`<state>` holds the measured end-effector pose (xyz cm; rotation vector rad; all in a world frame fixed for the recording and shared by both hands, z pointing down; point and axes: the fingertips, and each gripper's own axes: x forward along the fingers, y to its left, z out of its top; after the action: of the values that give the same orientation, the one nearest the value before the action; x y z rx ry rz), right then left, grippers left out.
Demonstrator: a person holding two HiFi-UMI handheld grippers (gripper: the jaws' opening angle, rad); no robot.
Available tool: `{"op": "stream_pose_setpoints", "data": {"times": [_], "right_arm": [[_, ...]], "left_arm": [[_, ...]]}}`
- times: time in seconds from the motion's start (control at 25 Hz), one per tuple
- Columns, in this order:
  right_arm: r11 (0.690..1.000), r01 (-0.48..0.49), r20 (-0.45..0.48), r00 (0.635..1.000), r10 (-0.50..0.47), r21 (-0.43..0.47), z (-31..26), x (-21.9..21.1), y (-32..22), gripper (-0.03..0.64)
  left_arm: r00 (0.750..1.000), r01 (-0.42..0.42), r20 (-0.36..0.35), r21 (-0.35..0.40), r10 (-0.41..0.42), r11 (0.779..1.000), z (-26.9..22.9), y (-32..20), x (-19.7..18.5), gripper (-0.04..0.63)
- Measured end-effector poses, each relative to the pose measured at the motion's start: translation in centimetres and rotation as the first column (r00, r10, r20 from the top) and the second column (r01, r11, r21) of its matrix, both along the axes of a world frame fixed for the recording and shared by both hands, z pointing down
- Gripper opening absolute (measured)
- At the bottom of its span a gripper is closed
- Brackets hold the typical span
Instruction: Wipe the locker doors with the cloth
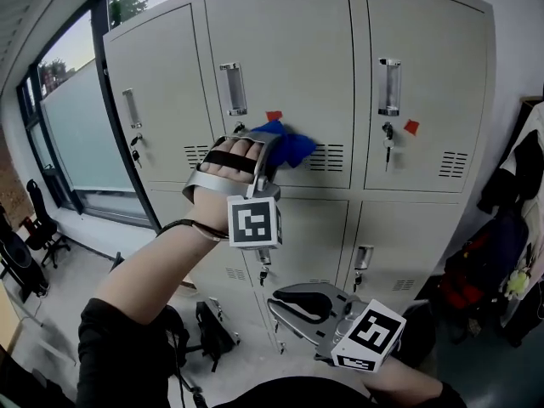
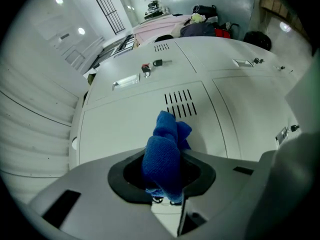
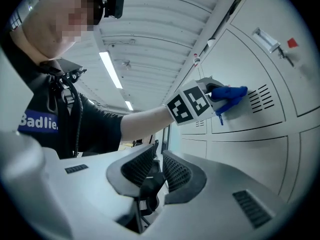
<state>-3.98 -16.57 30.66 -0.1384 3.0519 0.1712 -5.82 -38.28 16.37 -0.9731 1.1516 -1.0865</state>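
Low and closest in the head view, the right gripper (image 1: pixel 287 303) hangs in front of the bottom row of lockers, well apart from the work. Its own view shows the ribbed pads (image 3: pixel 174 173) drawn almost together, only a sliver of gap between them and nothing gripped.

Higher up, the left gripper (image 1: pixel 265 143) is raised on an outstretched arm against the upper middle locker door (image 1: pixel 289 49). Its jaws are clamped on a blue cloth (image 1: pixel 291 145), bunched into a thick roll. Seen along the left gripper's jaws, the cloth (image 2: pixel 165 154) runs lengthwise straight out from between them, its long axis in line with the claw and pointing at the door. The pinched end sits deep in the jaws and a short bit sticks out behind them, while the fuller free end pokes out past the tips. That free end meets the door panel just beside the vent slots (image 2: pixel 180 103). From the head view it bulges to the right of the claw, below a small red tag (image 1: pixel 274 116) and below right of the door's handle (image 1: pixel 234 89).
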Motion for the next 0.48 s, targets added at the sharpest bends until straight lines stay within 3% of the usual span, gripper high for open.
{"op": "stream_pose_setpoints", "data": {"times": [0.24, 0.36, 0.48], "right_arm": [[1.000, 0.009, -0.009, 1.000, -0.009, -0.003, -0.1, -1.7, -0.1, 0.052], [1.000, -0.008, -0.012, 1.000, 0.007, -0.017, 0.5, -1.4, -0.4, 0.052], [0.999, -0.045, -0.009, 0.999, 0.044, -0.028, 0.7, -0.2, -1.2, 0.052]], "left_arm": [[0.999, 0.046, -0.025, -0.012, -0.046, 0.999, 0.2, -1.3, -4.1, 0.112], [0.999, 0.026, -0.041, -0.025, -0.027, 0.999, 0.6, -2.0, -2.6, 0.112], [1.000, 0.002, -0.014, -0.019, -0.002, 1.000, 0.2, -2.4, 0.3, 0.112]]}}
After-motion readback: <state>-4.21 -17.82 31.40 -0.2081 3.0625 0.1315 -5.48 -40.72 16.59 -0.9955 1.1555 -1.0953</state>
